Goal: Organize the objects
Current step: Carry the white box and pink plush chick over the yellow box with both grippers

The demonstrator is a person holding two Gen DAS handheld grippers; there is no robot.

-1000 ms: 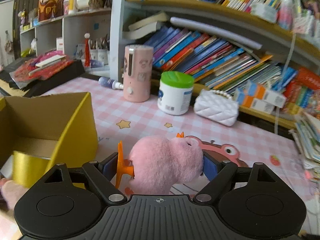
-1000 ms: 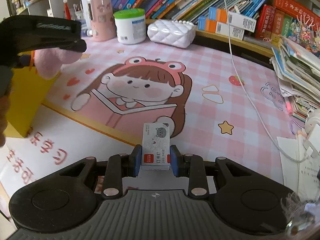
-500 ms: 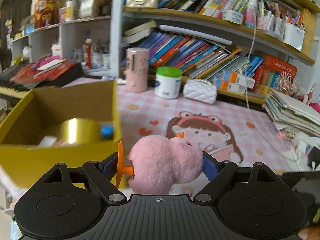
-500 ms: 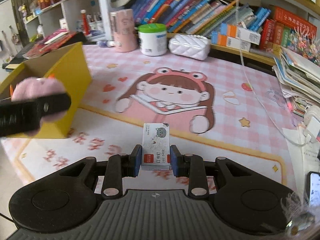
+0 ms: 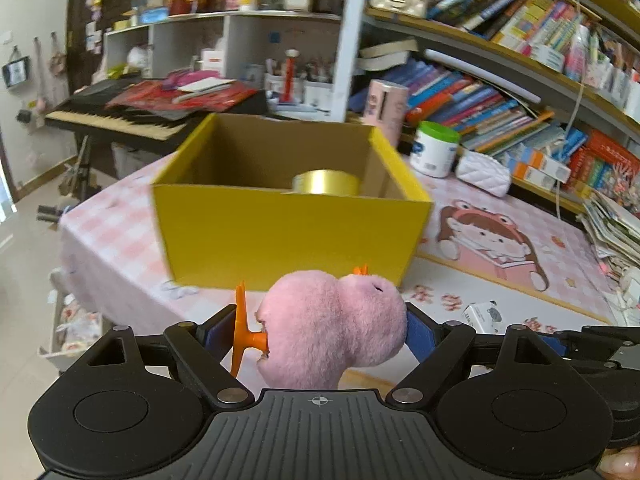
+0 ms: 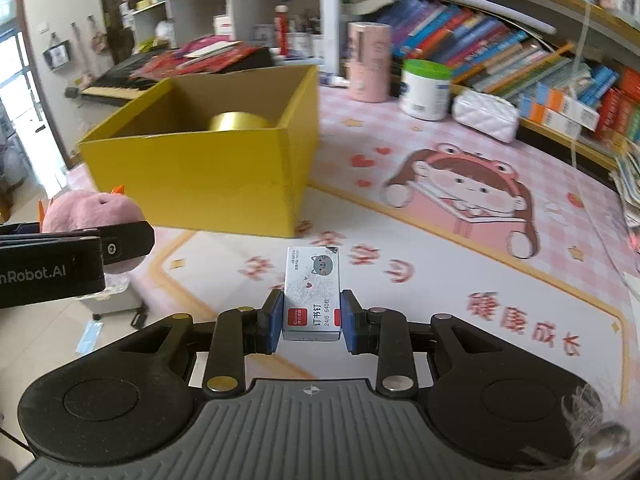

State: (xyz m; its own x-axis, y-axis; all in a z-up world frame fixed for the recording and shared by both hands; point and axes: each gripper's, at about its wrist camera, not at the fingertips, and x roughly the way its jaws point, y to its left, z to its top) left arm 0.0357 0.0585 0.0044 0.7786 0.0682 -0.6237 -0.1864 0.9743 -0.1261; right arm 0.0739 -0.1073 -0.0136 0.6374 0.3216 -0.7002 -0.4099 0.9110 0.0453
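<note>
Pink plush toy (image 5: pixel 332 326) in left gripper (image 5: pixel 316 330); seemingly staple box (image 6: pixel 312 294) in right gripper (image 6: pixel 312 316)

Black ribbed grippers (image 6: pixel 312 316), blue pads (image 6: pixel 275 320), silver screws, white "nRobot.AI" lettering on left gripper (image 5: pixel 320 332).

**Two wrist views, one box shared**

Each view is taken from behind its own fingers, angled down over the desk (image 5: pixel 500 292). The open yellow cardboard box (image 5: pixel 288 232) is seen nearby in both, its front wall in one, its corner (image 6: pixel 200 176) in the other.
</note>
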